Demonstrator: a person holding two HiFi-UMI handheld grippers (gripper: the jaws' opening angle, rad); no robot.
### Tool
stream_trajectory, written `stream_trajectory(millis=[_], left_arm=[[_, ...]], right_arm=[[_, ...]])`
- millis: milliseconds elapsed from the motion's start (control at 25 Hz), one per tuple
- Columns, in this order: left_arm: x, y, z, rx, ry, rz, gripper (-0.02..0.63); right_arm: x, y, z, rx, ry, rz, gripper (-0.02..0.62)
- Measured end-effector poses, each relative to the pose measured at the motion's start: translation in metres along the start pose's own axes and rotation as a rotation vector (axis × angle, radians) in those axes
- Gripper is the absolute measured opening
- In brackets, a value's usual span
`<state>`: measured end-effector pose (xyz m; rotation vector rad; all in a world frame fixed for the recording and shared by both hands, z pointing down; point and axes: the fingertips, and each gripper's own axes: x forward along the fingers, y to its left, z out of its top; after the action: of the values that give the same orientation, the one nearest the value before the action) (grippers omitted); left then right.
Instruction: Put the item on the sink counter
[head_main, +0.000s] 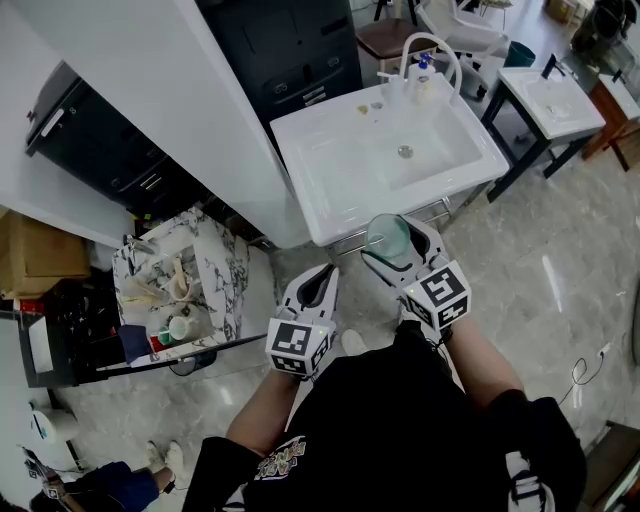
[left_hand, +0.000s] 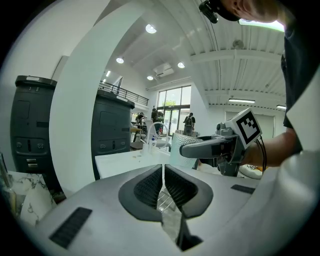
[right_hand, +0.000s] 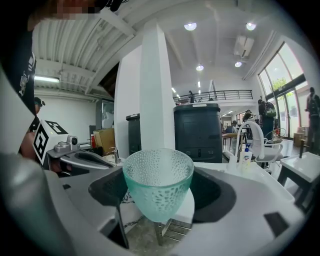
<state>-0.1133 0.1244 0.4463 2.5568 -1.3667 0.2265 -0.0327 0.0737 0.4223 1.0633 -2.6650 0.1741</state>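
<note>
A pale green dimpled glass cup (right_hand: 158, 182) is upright and off the ground, with my right gripper (right_hand: 158, 192) shut on its sides. In the head view the cup (head_main: 385, 232) and right gripper (head_main: 392, 242) hang just in front of the near edge of the white sink counter (head_main: 325, 175). My left gripper (head_main: 322, 275) is beside them, lower and to the left. Its jaws meet with nothing between them (left_hand: 163, 172). From the left gripper view the cup (left_hand: 184, 146) shows at the right.
The sink has a basin, a curved faucet (head_main: 432, 48) and a soap bottle (head_main: 424, 82) at the back. A marble-topped table (head_main: 222, 262) with several items stands at the left. A white pillar (head_main: 150, 110), dark cabinets (head_main: 290, 45) and a second sink (head_main: 550, 100) surround it.
</note>
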Motion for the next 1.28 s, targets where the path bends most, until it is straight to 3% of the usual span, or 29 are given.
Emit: stream_trajectory(millis=[760,1280], left_arm=[[0.057,-0.008,0.017,-0.003,0.014,0.066,0.026],[0.114,-0.009,0.037,-0.002,-0.011,0.202,0.026]], right_arm=[[0.004,-0.067,0.003,0.006,0.004,0.053,0.423],[0.016,-0.132,0.011,-0.023,-0.012,0.142,0.423]])
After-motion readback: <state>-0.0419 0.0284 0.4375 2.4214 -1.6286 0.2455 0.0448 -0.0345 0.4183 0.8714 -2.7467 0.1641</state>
